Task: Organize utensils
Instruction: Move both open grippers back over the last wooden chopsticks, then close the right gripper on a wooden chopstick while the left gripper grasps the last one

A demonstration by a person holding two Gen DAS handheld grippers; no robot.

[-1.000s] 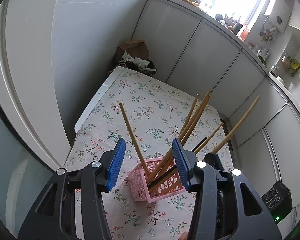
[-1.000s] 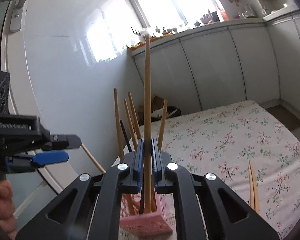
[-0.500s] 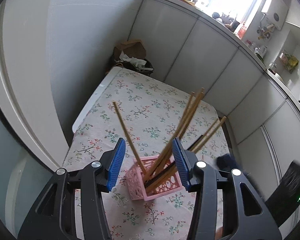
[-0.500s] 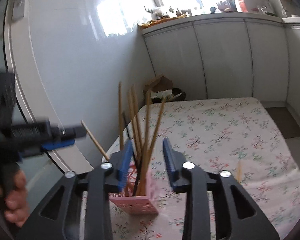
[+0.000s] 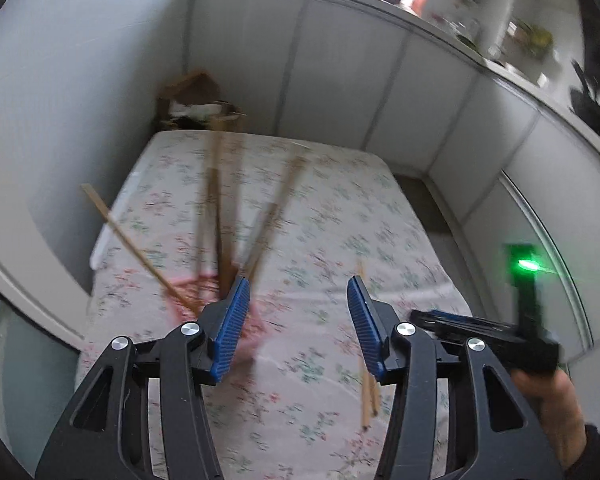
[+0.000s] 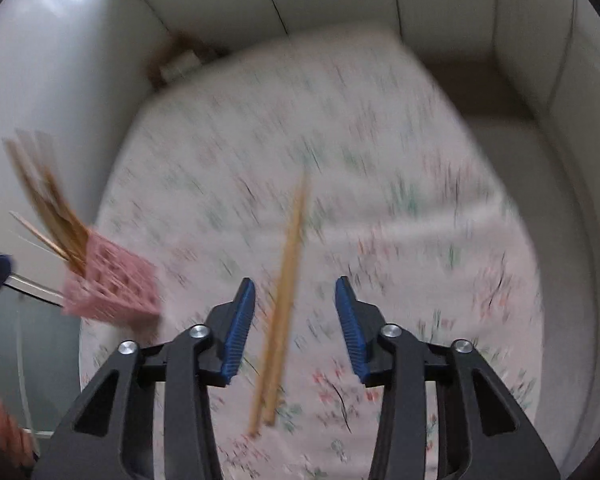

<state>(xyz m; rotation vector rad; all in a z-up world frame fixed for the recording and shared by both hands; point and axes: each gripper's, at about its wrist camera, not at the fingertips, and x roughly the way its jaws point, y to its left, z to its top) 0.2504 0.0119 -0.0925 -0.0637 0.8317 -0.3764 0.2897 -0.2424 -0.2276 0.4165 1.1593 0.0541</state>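
A pink lattice basket (image 6: 112, 284) stands on the floral tablecloth (image 6: 340, 152) at the left, with several wooden chopsticks (image 6: 48, 204) leaning out of it. It is blurred in the left wrist view (image 5: 196, 292), partly behind my left finger. A pair of wooden chopsticks (image 6: 284, 292) lies flat on the cloth, just below my right gripper (image 6: 296, 316), which is open and empty. The pair also shows in the left wrist view (image 5: 366, 376). My left gripper (image 5: 298, 326) is open and empty, to the right of the basket. The right gripper body (image 5: 496, 340) shows at the right.
White cabinet doors (image 5: 340, 72) and a wall enclose the table on the far and left sides. A cardboard box with rubbish (image 5: 200, 100) sits on the floor beyond the far left corner. The table's right edge drops to the floor (image 6: 512, 104).
My right gripper let go of a chopstick into the basket, opened, and swung right and down over the loose pair. My left gripper turned right, putting the basket at its left finger.
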